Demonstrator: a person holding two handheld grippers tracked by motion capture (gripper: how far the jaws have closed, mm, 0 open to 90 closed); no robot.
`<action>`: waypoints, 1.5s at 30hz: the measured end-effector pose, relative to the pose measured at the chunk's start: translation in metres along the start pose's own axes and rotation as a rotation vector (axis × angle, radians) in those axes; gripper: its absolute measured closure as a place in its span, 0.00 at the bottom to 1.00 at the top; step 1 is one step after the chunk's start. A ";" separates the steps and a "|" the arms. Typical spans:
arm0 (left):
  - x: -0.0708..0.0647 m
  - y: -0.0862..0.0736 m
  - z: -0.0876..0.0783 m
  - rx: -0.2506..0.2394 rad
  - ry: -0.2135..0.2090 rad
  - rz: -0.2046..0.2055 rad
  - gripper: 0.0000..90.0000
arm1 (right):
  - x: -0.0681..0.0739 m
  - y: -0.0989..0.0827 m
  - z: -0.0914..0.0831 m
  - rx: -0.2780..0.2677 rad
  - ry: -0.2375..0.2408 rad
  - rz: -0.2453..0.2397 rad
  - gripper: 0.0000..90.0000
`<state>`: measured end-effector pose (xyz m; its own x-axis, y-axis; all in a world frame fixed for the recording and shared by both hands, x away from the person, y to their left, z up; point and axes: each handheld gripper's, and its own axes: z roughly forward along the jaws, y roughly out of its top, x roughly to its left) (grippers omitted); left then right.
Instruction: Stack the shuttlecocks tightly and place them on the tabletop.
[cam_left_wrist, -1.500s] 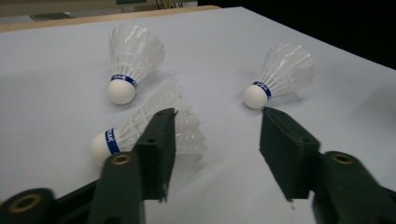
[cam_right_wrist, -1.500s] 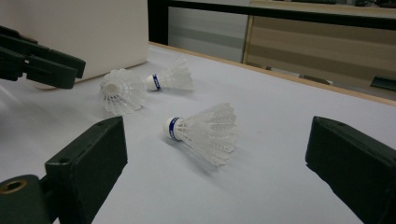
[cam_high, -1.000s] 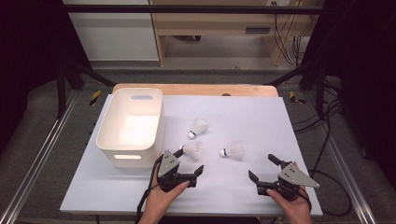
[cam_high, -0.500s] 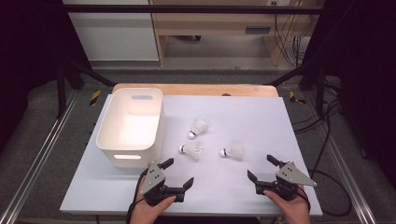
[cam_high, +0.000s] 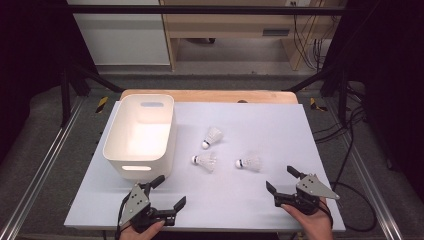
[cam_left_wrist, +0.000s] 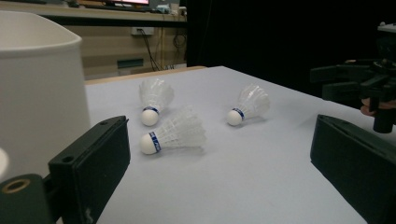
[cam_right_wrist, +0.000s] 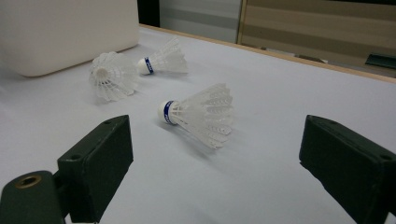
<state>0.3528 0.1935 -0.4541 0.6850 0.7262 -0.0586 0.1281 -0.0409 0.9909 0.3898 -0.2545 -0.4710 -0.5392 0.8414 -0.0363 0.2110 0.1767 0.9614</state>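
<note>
Both the left hand-held gripper (cam_high: 166, 192) and the right hand-held gripper (cam_high: 283, 180) sat released and empty at the table's (cam_high: 320, 150) near edge. Three shuttlecocks lay mid-table beside the white bin (cam_high: 140, 131), so this looked like the approach step. Next, the right one would need to reach forward to the nearest shuttlecock (cam_high: 248, 162) and close on it.

This looks like a lab or test room set up for recording, not a home. A white work surface (cam_high: 280, 130) lies on a wooden tabletop (cam_high: 210, 95), boxed in by a black metal frame (cam_high: 70, 85). Beyond the tabletop stand a pale wooden bench (cam_high: 240, 25) and a white cabinet (cam_high: 120, 35). Right of the tabletop, loose black cables (cam_high: 350, 145) trail over grey carpet (cam_high: 45, 120). Yellow-and-black hazard tape (cam_high: 101, 104) marks the floor just left of the tabletop
</note>
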 end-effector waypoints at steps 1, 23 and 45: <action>0.001 0.000 -0.002 -0.004 0.009 0.004 0.06 | 0.000 0.000 0.000 0.002 0.002 0.002 0.11; 0.043 -0.004 -0.049 -0.074 0.247 0.019 0.05 | 0.003 0.003 0.008 0.070 0.059 -0.004 0.07; 0.062 -0.007 -0.055 -0.077 0.303 0.052 0.02 | 0.005 0.023 0.041 0.151 0.089 -0.023 0.15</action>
<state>0.3551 0.2770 -0.4579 0.4431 0.8963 0.0201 0.0359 -0.0402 0.9985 0.4254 -0.2250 -0.4600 -0.6142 0.7887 -0.0273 0.3144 0.2763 0.9082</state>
